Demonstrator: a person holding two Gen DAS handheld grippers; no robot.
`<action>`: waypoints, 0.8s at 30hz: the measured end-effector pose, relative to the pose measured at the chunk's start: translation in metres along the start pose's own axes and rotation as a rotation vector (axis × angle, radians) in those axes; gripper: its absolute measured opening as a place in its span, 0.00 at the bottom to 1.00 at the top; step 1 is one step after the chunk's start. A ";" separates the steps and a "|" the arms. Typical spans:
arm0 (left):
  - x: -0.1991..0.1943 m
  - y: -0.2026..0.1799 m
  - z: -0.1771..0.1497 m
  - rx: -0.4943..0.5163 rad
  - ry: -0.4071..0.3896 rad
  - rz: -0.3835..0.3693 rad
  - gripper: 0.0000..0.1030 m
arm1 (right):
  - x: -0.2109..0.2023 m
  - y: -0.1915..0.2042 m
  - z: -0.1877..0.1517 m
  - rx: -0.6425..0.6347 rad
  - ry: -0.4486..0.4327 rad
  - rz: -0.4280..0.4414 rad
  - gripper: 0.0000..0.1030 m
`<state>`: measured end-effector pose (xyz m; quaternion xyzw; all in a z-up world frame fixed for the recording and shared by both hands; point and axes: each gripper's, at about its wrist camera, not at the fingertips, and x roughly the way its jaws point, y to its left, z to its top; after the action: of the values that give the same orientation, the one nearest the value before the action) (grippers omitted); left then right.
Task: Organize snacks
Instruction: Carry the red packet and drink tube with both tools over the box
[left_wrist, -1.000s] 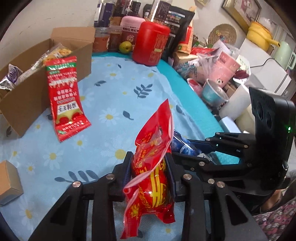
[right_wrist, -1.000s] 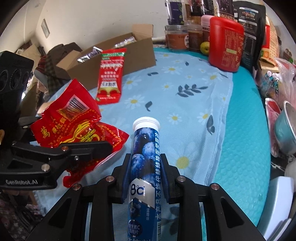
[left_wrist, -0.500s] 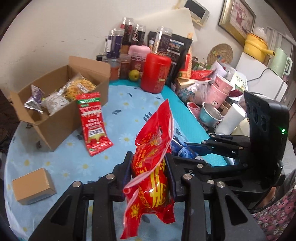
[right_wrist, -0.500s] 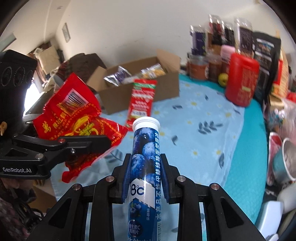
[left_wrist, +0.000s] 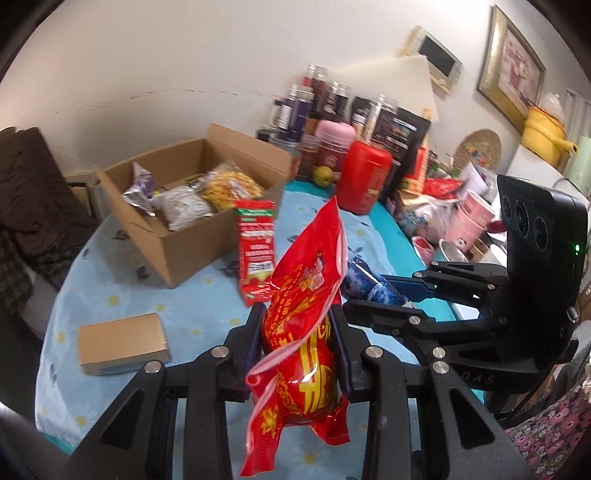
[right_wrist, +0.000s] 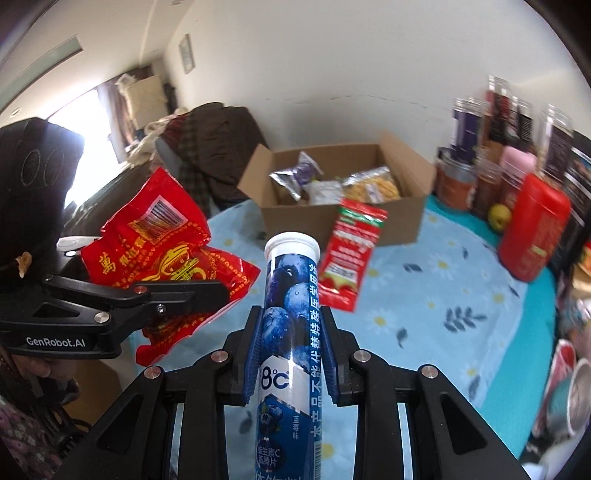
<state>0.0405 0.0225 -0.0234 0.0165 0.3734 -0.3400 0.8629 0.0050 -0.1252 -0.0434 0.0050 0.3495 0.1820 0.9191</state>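
My left gripper (left_wrist: 299, 317) is shut on a red snack bag (left_wrist: 303, 295) and holds it up above the table. It also shows in the right wrist view (right_wrist: 162, 247). My right gripper (right_wrist: 290, 317) is shut on a blue blueberry tablet tube (right_wrist: 290, 295) with a white cap, held upright. The tube shows in the left wrist view (left_wrist: 365, 284). An open cardboard box (left_wrist: 192, 236) with several snack packets stands at the far left of the table. A red sachet (left_wrist: 256, 251) leans against its front wall.
A small tan box (left_wrist: 122, 341) lies on the blue flowered tablecloth (left_wrist: 184, 295) near the left edge. A red canister (left_wrist: 364, 181), jars, dark bags and a green fruit (left_wrist: 323, 173) crowd the back. Cups and bowls (left_wrist: 469, 218) stand at the right.
Both grippers have lifted and drawn back from the table with their items. The box and the back wall now show fuller and farther away.
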 end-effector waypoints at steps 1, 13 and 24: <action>-0.002 0.003 0.000 -0.008 -0.007 0.005 0.32 | 0.002 0.001 0.003 -0.013 -0.001 0.003 0.28; -0.018 0.035 0.027 -0.045 -0.091 0.038 0.32 | 0.009 0.009 0.049 -0.147 -0.022 0.037 0.28; -0.013 0.053 0.071 -0.005 -0.168 0.068 0.32 | 0.014 -0.004 0.096 -0.175 -0.111 -0.006 0.28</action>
<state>0.1111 0.0505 0.0242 -0.0016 0.2996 -0.3100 0.9023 0.0777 -0.1129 0.0201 -0.0662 0.2810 0.2083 0.9345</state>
